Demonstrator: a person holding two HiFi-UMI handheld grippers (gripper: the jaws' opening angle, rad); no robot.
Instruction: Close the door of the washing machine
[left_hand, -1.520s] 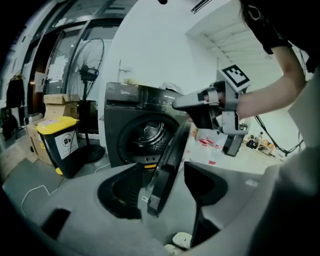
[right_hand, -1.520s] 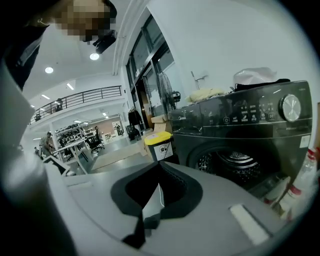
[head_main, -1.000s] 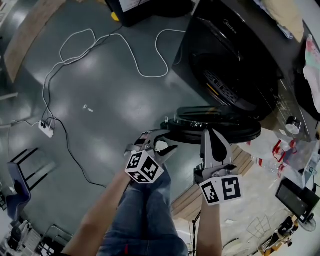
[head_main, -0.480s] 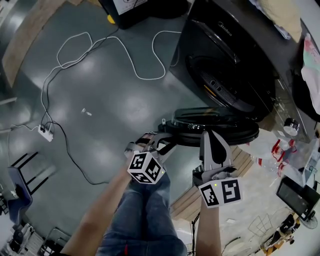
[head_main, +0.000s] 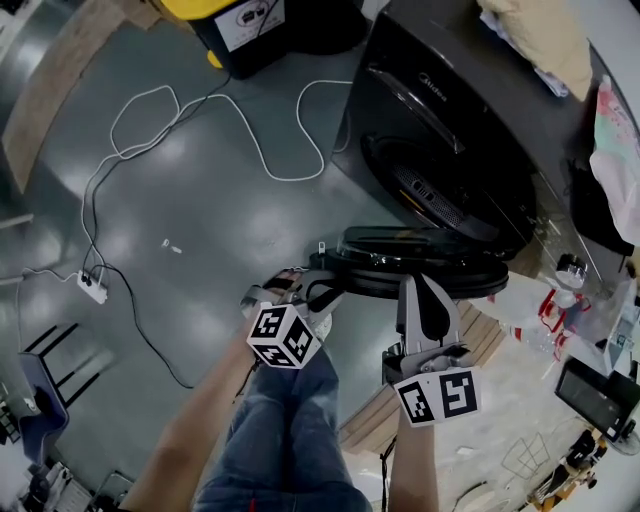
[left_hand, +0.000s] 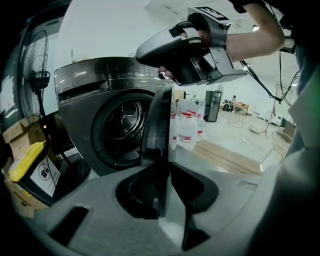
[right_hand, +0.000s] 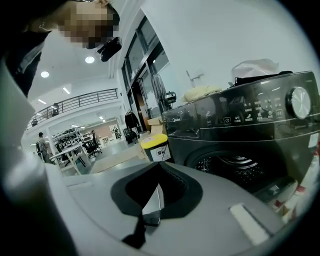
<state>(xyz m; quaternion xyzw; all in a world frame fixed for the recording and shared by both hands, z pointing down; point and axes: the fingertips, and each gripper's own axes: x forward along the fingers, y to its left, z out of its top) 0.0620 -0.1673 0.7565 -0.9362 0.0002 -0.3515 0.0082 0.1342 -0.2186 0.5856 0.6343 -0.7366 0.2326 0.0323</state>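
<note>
Two fingers of the left gripper (left_hand: 162, 190), wide apart a second ago, are closing around the free edge of the door (left_hand: 156, 125), not yet clamped. The door stands swung out from the washing machine (left_hand: 95, 95). The right gripper (right_hand: 156, 192) has its fingers together, empty. Swinging the door shut likely follows.

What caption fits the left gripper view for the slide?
Left gripper, jaws closing around the edge of the open door, with the washing machine behind it.
</note>
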